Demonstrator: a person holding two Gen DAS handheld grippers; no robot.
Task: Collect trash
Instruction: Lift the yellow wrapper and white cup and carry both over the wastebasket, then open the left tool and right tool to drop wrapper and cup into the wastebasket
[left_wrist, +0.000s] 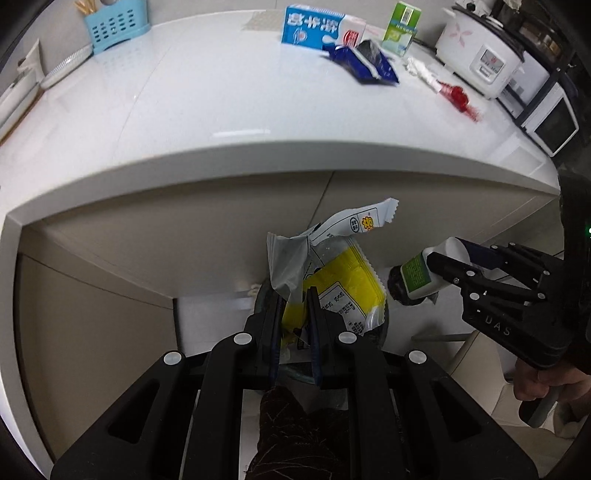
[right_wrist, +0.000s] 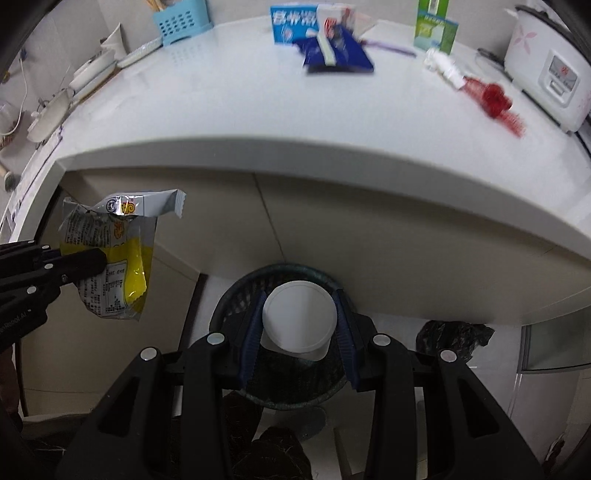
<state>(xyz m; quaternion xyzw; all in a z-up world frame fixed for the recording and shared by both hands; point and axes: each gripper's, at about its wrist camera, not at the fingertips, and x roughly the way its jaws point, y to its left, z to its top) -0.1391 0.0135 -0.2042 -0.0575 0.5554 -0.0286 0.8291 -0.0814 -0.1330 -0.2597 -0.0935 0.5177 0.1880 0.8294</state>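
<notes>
Our left gripper (left_wrist: 293, 314) pinches a crinkled yellow-and-silver snack wrapper (left_wrist: 332, 273), jaws narrow. To its right, our right gripper (right_wrist: 299, 325) clamps a small white plastic bottle (right_wrist: 299, 319), cap toward the camera. The dark mesh waste basket (right_wrist: 236, 295) lies directly below the bottle; only the right wrist view shows it clearly, so the right is nearer.

Glossy white countertop (left_wrist: 221, 122) over beige cabinet fronts (right_wrist: 388, 236), white rice cooker (left_wrist: 484, 55) at the back.

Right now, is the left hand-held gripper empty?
No, the left hand-held gripper is shut on a yellow and silver snack wrapper beside the counter.
</notes>
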